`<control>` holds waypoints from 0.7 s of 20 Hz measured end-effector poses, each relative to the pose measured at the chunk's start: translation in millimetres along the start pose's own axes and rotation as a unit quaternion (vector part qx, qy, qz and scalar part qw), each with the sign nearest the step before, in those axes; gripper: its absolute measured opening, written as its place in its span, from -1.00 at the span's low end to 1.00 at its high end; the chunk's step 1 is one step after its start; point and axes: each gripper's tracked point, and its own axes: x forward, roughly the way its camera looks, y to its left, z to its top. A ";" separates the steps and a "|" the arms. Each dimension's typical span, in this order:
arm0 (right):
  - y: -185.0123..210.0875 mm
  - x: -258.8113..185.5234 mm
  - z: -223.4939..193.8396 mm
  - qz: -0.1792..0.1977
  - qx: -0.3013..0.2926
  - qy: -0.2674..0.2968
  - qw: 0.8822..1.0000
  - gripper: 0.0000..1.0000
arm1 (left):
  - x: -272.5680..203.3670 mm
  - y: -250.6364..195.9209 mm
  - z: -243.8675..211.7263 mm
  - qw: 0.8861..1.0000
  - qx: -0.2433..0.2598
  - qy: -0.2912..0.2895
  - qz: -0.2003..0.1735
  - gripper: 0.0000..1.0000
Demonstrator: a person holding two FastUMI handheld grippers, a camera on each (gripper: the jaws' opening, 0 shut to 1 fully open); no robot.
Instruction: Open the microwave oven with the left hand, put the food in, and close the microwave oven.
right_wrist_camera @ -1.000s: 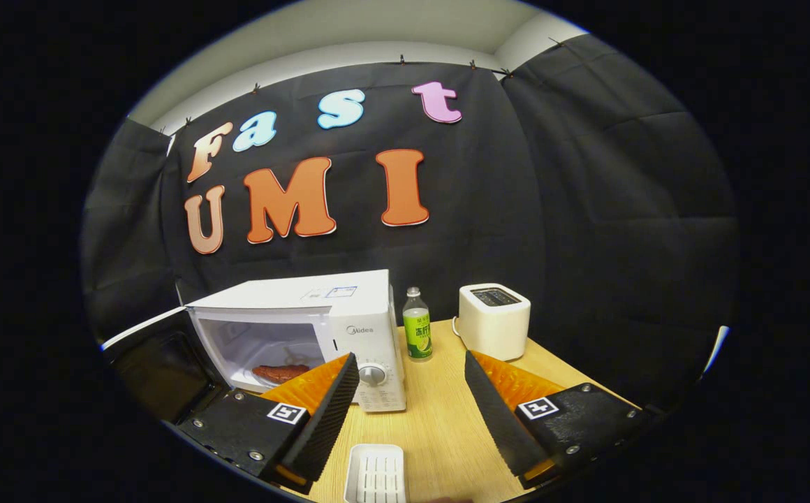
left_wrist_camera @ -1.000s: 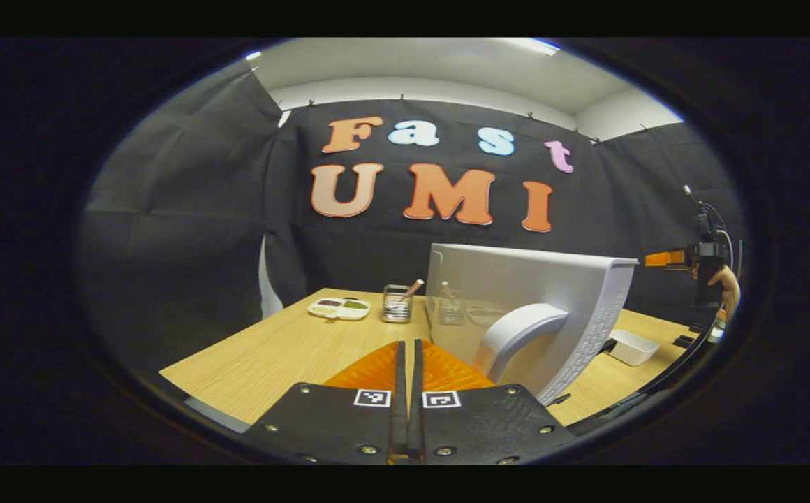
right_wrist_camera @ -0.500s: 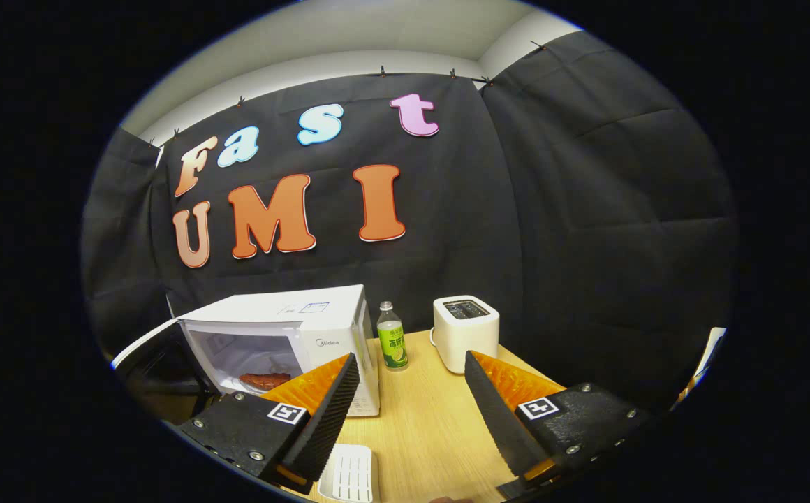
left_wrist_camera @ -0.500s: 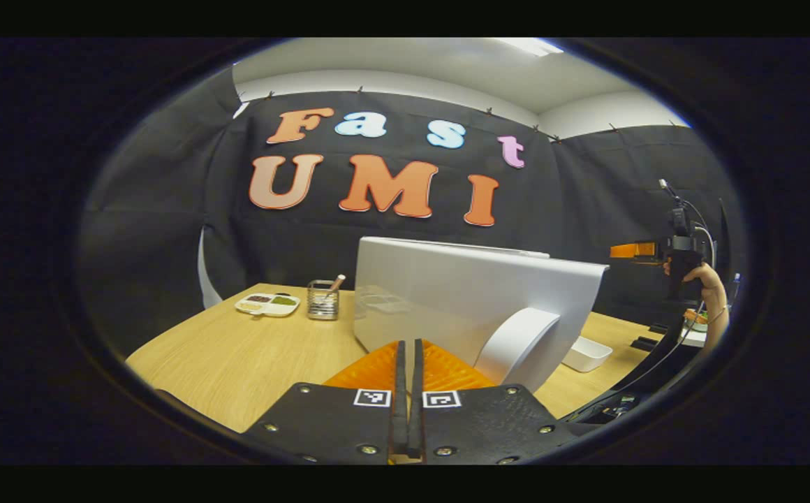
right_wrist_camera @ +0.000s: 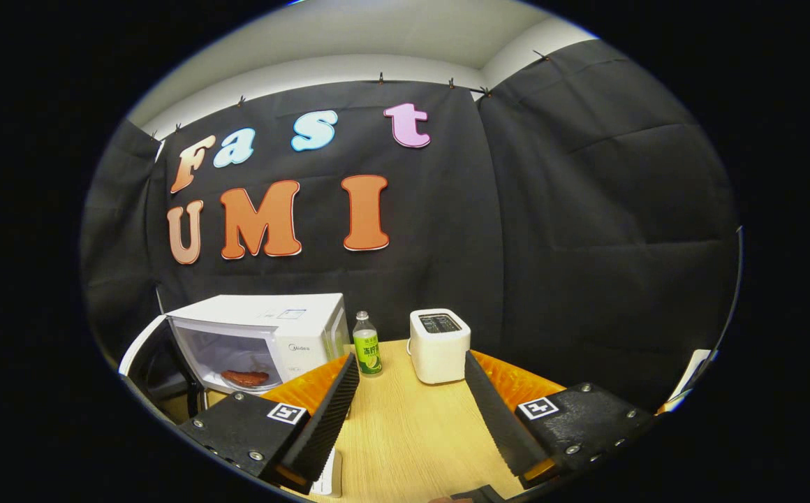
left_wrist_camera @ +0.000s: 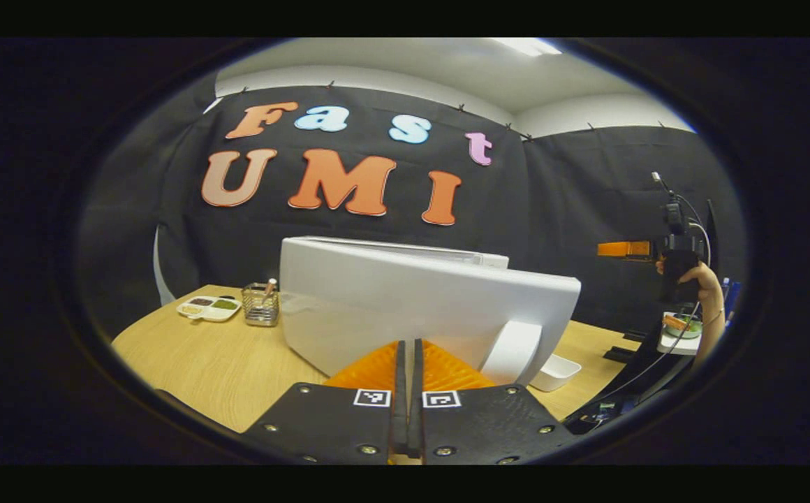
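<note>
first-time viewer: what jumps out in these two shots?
The white microwave door, swung partway, looms just ahead of the left gripper, whose fingers are pressed together. In the right gripper view the microwave at left stands open with reddish food inside; the right gripper hangs open over the table.

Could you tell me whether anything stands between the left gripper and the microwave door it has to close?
Nothing visible does: the left gripper, shut, sits right at the outer face of the microwave door, beside its handle.
</note>
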 end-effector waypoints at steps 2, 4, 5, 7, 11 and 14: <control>-5.7 -1.2 5.4 -0.001 -0.002 -0.005 1.000 0.89 | 14.6 -9.1 2.1 1.000 -0.002 0.001 -0.005 -0.97; -9.7 -3.1 8.3 0.000 -0.001 -0.010 1.000 0.89 | 28.3 -18.6 4.8 1.000 -0.007 0.000 -0.014 -0.97; -10.1 -3.5 8.9 0.002 0.000 -0.012 1.000 0.89 | 36.2 -23.4 5.8 1.000 -0.006 0.000 -0.018 -0.97; -10.0 -4.3 7.8 0.005 0.002 -0.012 1.000 0.89 | 52.8 -31.4 8.4 1.000 -0.002 0.001 -0.022 -0.97; -3.3 -8.3 6.1 0.016 0.008 -0.014 1.000 0.89 | 89.2 -41.6 16.4 1.000 0.008 0.001 -0.019 -0.96; -6.8 -8.7 6.6 0.014 0.000 -0.016 1.000 0.89 | 119.6 -48.3 20.4 1.000 0.026 0.001 -0.014 -0.96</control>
